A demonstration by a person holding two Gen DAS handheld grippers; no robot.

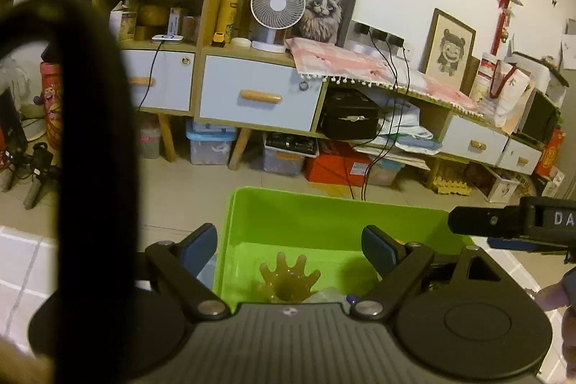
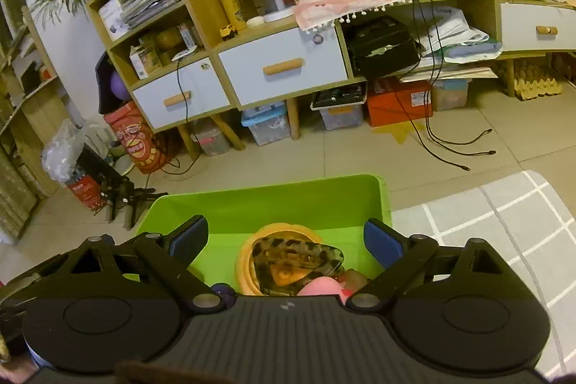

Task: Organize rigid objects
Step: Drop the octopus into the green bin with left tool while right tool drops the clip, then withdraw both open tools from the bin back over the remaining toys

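**Both grippers open over green bin**

Landmark: green bin on the floor, in front of the wood cabinet.

Left gripper: fingers spread wide, nothing between them. Points forward and down over the bin's near edge; left pad sits just outside the bin's left wall, right pad over the bin interior. Amber hand-shaped toy lies on the bin floor, directly under the gap, not touching either pad. A thick black strap loops across the left of this view, blurred. The other tool's black body pokes in from the right, above the bin's right rim.

Right gripper: fingers also apart, empty. Tilted down over the same bin, both pads inside the bin's outline. Below the gap: orange ring-shaped dish with a tortoiseshell hair clip on top of it; pink object just beside the clip, partly hidden by the gripper body. Small purple item at the dish's left, too hidden to identify.

Grey grid rug lies right of the bin.
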